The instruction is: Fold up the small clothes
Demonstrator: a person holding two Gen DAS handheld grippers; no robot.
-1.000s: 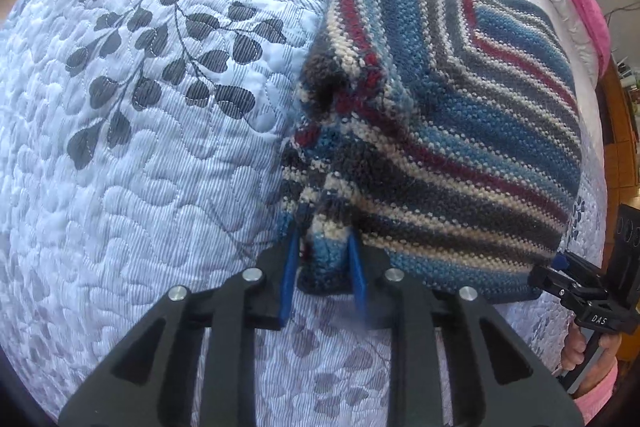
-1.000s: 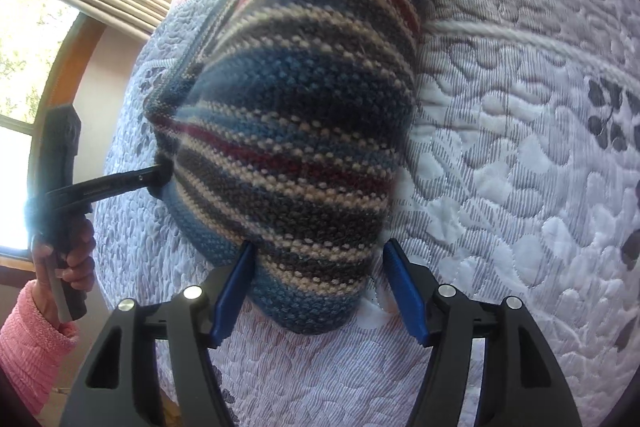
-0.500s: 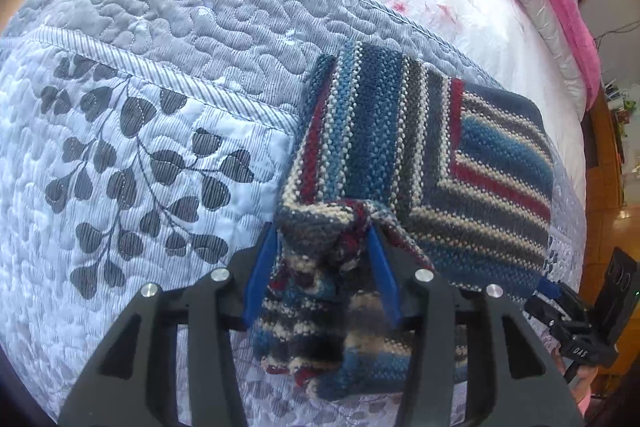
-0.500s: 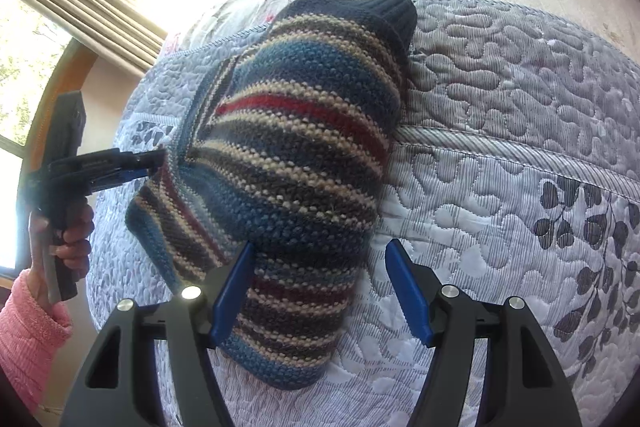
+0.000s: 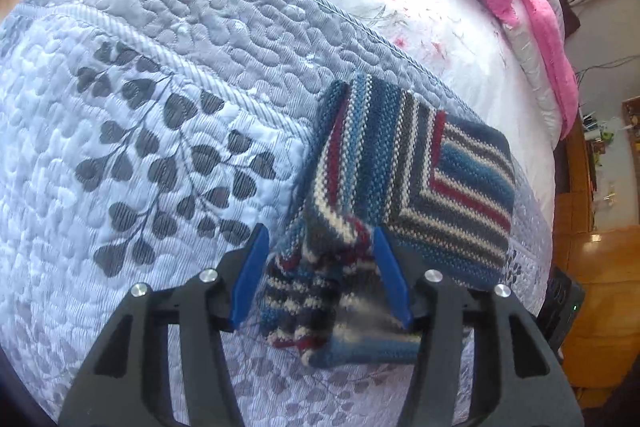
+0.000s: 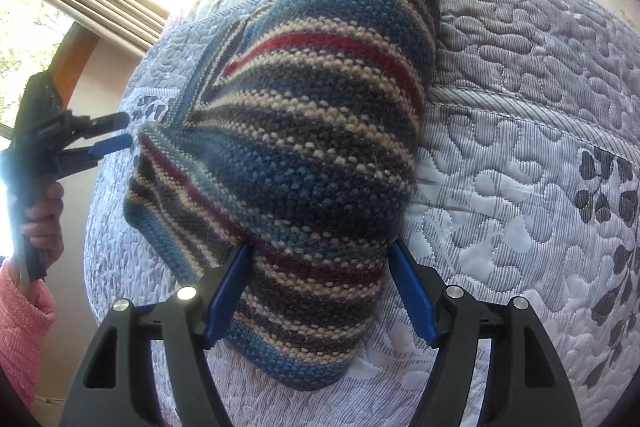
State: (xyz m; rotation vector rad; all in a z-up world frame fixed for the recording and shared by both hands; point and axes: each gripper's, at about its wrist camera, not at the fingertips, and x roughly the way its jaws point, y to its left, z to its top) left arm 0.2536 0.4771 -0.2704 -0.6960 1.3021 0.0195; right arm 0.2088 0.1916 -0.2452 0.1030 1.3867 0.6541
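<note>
Sweater point(image 5: 404, 179) folded on bed point(image 5: 160, 107); left gripper point(image 5: 320, 267) released astride its corner, right gripper point(image 6: 320, 287) released astride its hem.

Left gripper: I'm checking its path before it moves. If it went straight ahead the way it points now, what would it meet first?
Probably the striped knitted garment: its bunched near edge already lies between the open jaws of the left gripper. Beyond it lies only the quilted bedspread, though depth is unclear.
</note>
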